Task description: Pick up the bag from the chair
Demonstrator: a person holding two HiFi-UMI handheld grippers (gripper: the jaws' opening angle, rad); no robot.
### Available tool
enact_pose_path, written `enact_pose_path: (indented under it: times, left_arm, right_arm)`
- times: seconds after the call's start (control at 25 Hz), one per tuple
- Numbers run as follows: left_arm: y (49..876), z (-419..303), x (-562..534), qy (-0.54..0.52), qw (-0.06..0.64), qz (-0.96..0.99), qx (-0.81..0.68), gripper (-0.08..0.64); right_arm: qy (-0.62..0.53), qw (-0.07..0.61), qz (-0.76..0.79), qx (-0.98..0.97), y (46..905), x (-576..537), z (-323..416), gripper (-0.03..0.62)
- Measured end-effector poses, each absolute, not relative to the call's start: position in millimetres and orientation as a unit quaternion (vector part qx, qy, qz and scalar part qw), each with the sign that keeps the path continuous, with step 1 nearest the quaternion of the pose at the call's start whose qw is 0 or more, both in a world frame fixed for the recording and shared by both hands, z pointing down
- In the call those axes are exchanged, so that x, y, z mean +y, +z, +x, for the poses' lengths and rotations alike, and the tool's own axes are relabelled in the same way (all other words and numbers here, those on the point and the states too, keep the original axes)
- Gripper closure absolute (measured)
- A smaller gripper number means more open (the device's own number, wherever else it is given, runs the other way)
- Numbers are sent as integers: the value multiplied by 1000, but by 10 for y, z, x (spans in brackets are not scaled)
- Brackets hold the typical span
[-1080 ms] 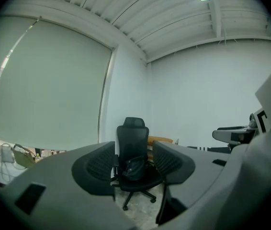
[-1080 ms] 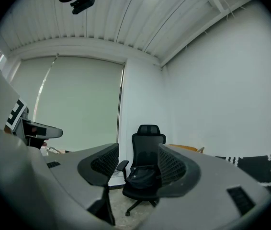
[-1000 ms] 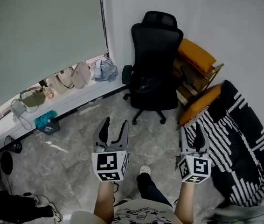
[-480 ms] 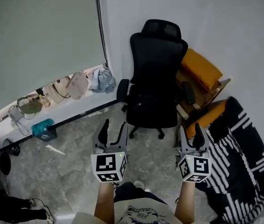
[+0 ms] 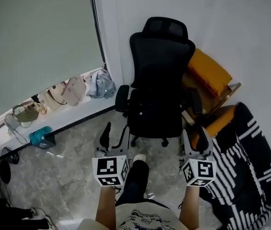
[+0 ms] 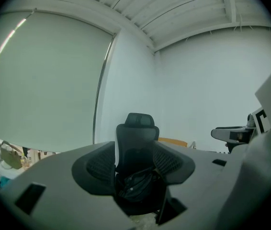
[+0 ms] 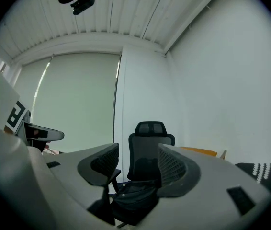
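A black mesh office chair stands against the white wall, straight ahead of both grippers. A dark, crumpled bag lies on its seat; it also shows in the right gripper view, while in the head view it is hard to tell from the black seat. My left gripper is open and empty, short of the chair's front left. The right gripper is also open and empty, near the chair's front right. Neither touches the chair or the bag.
A wooden chair with orange cushions stands right of the office chair. A black-and-white striped blanket lies at the right. Several bags sit on the window ledge at left, with a teal item below. The person's foot steps between the grippers.
The person has stepped forward, so the chair is nearer and more centred. A leg has come into view between the grippers. Both grippers stay open.
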State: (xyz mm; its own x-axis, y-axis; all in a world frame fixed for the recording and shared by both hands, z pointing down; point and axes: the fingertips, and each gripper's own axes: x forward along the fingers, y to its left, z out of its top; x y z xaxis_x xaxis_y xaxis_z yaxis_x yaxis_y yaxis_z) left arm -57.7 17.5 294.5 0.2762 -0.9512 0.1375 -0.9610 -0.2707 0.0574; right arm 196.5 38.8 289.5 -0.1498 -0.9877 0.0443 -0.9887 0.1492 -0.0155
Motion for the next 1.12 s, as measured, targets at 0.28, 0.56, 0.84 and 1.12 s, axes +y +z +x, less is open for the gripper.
enact_pose_path:
  times: [0.28, 0.56, 0.84, 1.12]
  left_arm:
    - [3102, -510, -933, 40, 75, 802, -592, 318]
    - [3195, -440, -2151, 52, 83, 812, -576, 318]
    - [3400, -422, -3082, 72, 95, 815, -567, 318]
    - [3693, -367, -3475, 63, 116, 824, -551, 316]
  right_arm:
    - [20, 26, 653, -757, 3010, -725, 2028, 337]
    - [28, 33, 653, -756, 3075, -1976, 2076, 337]
    - [33, 46, 636, -770, 3224, -2880, 2016, 333]
    - [56, 63, 614, -784, 3633, -3353, 2034, 324]
